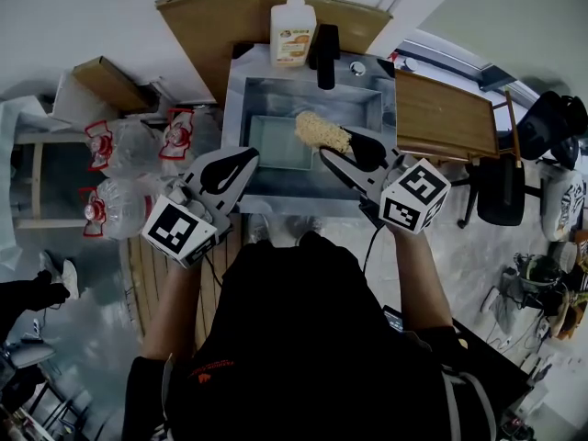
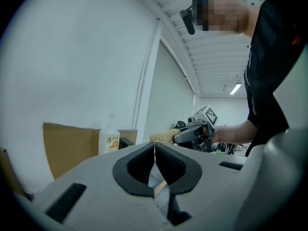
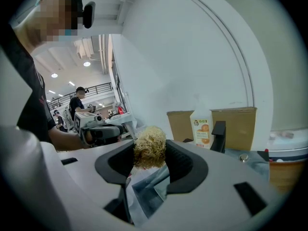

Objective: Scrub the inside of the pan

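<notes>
A pale rectangular pan (image 1: 276, 145) lies in the steel sink (image 1: 241, 99). My right gripper (image 1: 338, 151) hovers over the sink's right part, shut on a yellow fibrous scrubber (image 1: 321, 130). The right gripper view shows the scrubber (image 3: 149, 147) pinched between the jaws, with the pan (image 3: 153, 190) below. My left gripper (image 1: 241, 162) is over the sink's front left edge, shut with nothing in it. In the left gripper view its jaws meet at the left gripper (image 2: 154, 152), and the right gripper (image 2: 195, 134) with the scrubber (image 2: 163, 136) is beyond.
A detergent bottle (image 1: 292, 29) and a black faucet (image 1: 326, 55) stand behind the sink. A wooden board (image 1: 445, 114) lies to its right. Plastic bags with red print (image 1: 119, 145) sit at the left. A black office chair (image 1: 501, 186) stands far right.
</notes>
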`<state>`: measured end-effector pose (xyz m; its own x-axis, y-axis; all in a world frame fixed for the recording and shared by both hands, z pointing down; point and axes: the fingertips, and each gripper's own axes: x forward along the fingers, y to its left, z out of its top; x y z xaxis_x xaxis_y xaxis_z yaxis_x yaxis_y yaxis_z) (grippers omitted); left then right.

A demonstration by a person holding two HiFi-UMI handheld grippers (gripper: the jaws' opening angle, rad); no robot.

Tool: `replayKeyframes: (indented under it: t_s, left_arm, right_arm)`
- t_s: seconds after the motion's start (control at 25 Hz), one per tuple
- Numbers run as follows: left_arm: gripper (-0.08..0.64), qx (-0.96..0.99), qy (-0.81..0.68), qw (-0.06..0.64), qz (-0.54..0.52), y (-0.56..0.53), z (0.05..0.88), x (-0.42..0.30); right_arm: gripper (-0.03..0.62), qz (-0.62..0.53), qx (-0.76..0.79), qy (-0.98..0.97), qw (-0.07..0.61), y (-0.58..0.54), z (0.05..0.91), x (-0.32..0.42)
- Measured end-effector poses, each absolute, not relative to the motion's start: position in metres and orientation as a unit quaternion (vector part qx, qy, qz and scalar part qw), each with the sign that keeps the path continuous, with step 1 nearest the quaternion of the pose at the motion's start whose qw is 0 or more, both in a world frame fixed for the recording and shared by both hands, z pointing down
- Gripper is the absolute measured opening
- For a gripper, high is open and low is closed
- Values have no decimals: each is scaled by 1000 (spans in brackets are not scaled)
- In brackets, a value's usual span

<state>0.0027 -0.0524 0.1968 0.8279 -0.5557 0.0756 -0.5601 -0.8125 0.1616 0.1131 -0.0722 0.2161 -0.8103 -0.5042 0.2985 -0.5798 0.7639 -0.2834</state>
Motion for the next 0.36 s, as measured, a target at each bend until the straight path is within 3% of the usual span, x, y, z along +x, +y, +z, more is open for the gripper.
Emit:
replayKeyframes:
  t_s: [0.36]
  left_arm:
    - [23,950,-296,99,28,-56,202,1]
  right_arm:
    - [183,182,287,-935,105,-77,216,110]
